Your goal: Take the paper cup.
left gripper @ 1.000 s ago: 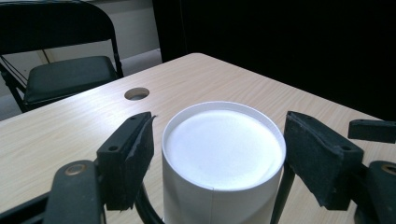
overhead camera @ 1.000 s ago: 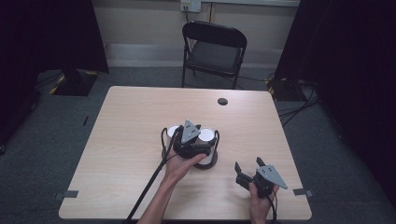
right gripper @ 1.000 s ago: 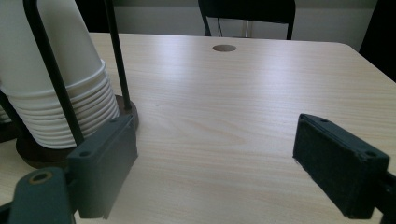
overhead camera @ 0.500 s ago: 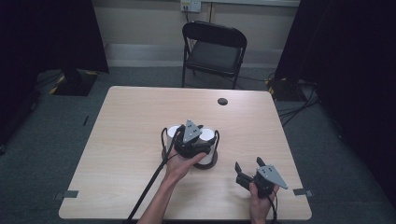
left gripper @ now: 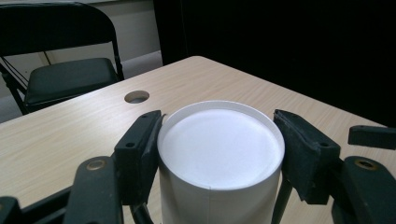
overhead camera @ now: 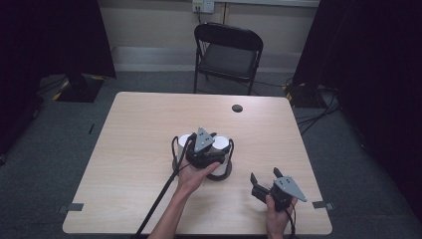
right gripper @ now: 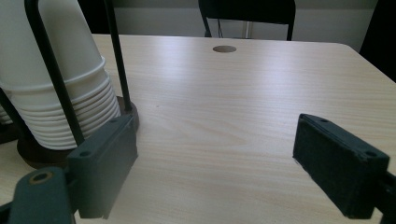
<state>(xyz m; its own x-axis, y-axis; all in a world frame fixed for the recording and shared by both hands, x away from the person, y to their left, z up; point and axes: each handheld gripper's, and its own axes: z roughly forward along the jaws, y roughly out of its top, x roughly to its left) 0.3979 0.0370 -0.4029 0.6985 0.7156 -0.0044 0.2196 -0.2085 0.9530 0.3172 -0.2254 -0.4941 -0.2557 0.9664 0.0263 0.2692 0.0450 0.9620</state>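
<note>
Left gripper view shows the left gripper [left gripper: 219, 154] with its jaws closed around the white cup stack [left gripper: 220, 154], mid-tabletop. The right gripper [overhead camera: 263, 180] rests with jaws wide apart near the tabletop's near right corner.

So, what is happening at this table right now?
A person works with two handheld grippers. The left gripper has its jaws on either side of the top white paper cup of an upside-down stack in a black wire holder at the middle of the table. Whether it grips the cup is unclear. The right gripper waits open near the front edge, holding nothing.
</note>
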